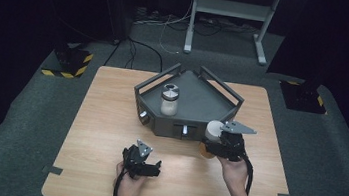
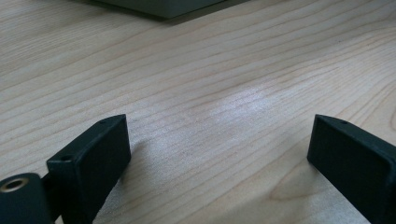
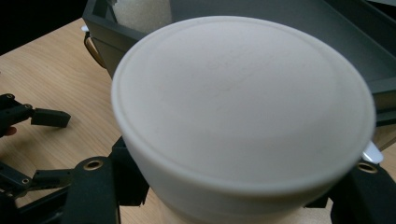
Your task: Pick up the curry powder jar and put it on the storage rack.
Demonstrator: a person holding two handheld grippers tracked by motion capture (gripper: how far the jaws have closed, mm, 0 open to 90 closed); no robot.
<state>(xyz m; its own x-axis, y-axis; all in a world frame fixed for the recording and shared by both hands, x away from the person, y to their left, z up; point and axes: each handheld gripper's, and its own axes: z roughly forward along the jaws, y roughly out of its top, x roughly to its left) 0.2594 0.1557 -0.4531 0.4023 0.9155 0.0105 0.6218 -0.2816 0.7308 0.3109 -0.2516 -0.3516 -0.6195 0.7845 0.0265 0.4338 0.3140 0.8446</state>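
The right gripper (image 1: 218, 144) clamps a white-lidded jar (image 3: 243, 116), its body largely hidden; the left gripper (image 2: 219, 154) rests wide open, empty, on the bench (image 1: 109, 120).

matt white plastic lid (image 3: 243, 107), wood-grain table (image 2: 210, 84)

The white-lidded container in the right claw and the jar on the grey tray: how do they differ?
The white-lidded container with an orange base is clamped in the right claw, at the front edge of the grey corner-shaped tray; the clear glass jar with a silver lid stands upright and free on the tray's floor. The container's sides are opaque; the jar shows white contents. The left claw is open, holding neither.
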